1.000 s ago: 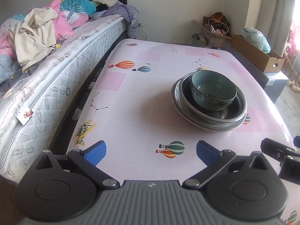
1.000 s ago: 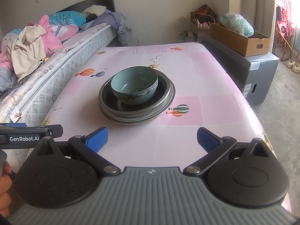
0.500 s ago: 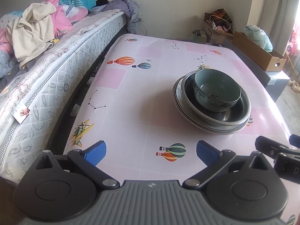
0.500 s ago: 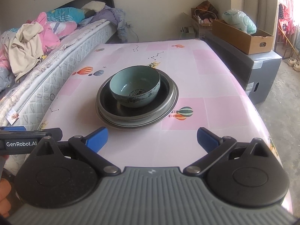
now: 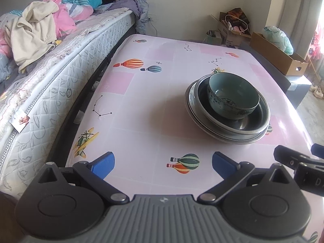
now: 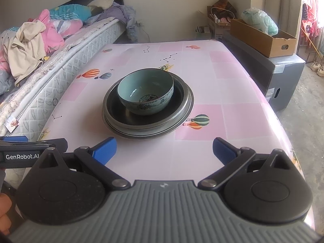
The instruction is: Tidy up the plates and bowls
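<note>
**On the desk: bowl stacked in the plates, both claws empty**

Out past both claws, the teal bowl (image 6: 145, 96) sits inside a stack of metal plates (image 6: 180, 117) on the pink balloon-print desk (image 6: 232, 121). From the left claw (image 5: 163, 165) the stack is ahead and off to the right; from the right claw (image 6: 164, 151) it's ahead, slightly left. Both claws are spread wide, holding nothing, well short of the plates. Bed (image 5: 60, 81) runs along the desk's left side.

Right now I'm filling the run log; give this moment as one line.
left hand-held gripper: open, empty | right hand-held gripper: open, empty | teal ceramic bowl: inside stacked round metal plates | pink balloon-print table
</note>
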